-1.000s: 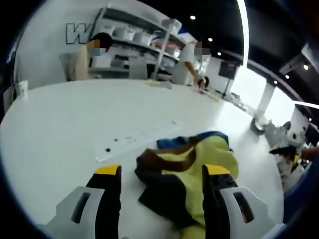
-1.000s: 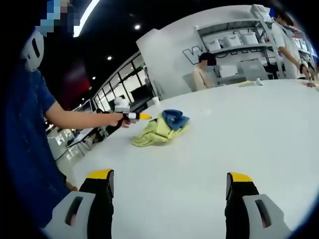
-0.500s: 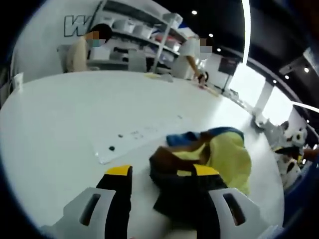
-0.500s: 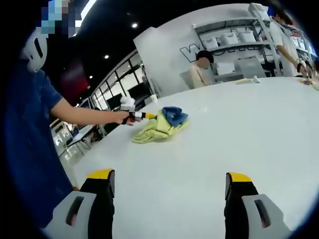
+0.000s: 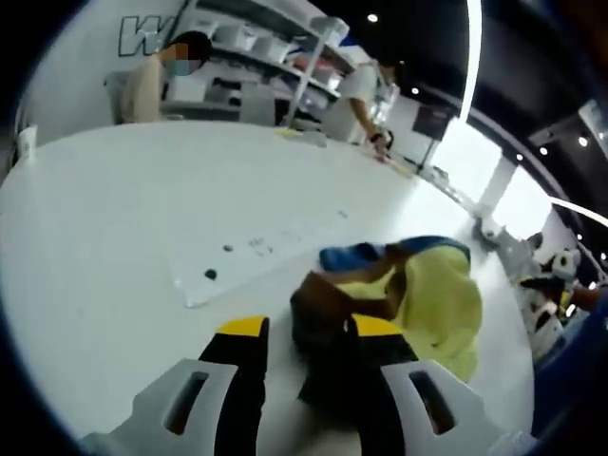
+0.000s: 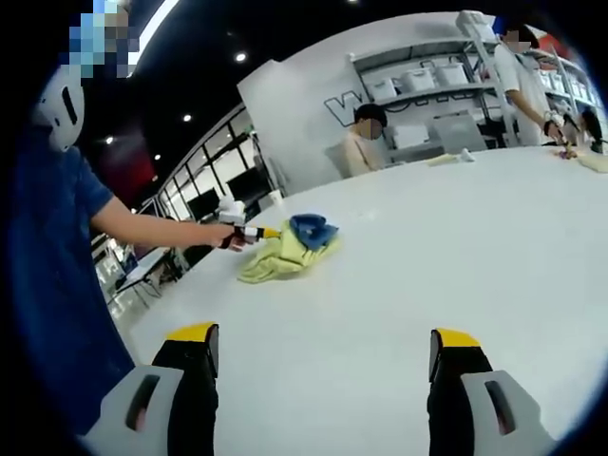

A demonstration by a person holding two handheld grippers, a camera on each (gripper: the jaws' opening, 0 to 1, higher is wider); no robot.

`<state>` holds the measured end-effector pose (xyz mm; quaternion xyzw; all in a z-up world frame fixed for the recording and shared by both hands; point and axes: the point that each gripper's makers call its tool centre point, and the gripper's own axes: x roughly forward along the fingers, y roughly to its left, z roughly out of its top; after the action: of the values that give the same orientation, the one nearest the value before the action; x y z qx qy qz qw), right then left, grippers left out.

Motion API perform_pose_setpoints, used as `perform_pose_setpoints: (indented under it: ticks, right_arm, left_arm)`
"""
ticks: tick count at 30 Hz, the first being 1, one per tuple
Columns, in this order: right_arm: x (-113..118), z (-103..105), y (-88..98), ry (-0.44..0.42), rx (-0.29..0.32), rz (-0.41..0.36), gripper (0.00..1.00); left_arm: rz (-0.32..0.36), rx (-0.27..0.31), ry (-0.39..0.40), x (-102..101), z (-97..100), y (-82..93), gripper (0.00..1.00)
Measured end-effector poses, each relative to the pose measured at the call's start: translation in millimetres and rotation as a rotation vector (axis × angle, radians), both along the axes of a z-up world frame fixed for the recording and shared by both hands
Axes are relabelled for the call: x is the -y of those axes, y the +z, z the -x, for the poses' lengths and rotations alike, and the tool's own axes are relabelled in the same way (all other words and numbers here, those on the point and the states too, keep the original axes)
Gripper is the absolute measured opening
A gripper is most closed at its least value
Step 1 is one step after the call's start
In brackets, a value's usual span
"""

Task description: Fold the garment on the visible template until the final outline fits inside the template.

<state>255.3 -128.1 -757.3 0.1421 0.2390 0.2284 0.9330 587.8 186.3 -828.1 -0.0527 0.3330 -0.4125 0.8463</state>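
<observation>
1. Garment (image 5: 418,294), crumpled in yellow, blue and brown folds, lies on the white table (image 5: 114,209), from centre toward 4 o'clock in the left gripper view.
2. Left gripper (image 5: 309,328) rises from 6 o'clock of that view, its yellow-tipped jaws drawn close together, the right one over a dark fold at the garment's near edge. Whether they pinch the cloth I cannot tell.
3. Template (image 5: 256,249), a pale sheet with small dark marks, lies flat just beside the garment at about 10 o'clock from it; the garment's blue edge sits at the sheet's near end.
4. In the right gripper view the garment (image 6: 285,249) sits at 10 o'clock on the table (image 6: 456,247), with the left gripper (image 6: 271,232) at its left edge, held by the person's hand (image 6: 231,237).
5. Right gripper (image 6: 323,342) stands released at 6 o'clock of its own view, jaws wide apart over bare tabletop, well apart from the garment.
6. Shelves (image 5: 256,57) with white boxes stand beyond the table at 12 o'clock, with two people near them.
</observation>
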Motion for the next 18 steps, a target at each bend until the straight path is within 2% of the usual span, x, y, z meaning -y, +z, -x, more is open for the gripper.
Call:
perform_pose_setpoints:
  ticks: [8,13,18]
  right_arm:
    - [0,4,-0.6,-0.003,0.001,0.0,0.93]
    - [1,4,-0.4,-0.007,0.002,-0.003,0.93]
    - [1,5,-0.2,-0.009,0.005,-0.005,0.93]
  left_arm:
    - [0.034,-0.039,-0.011,8,12.0,3.0,0.18]
    - [0.03,-0.028,-0.011,8,14.0,5.7,0.15]
    - [0.025,-0.022,-0.013,10,21.2,11.5,0.05]
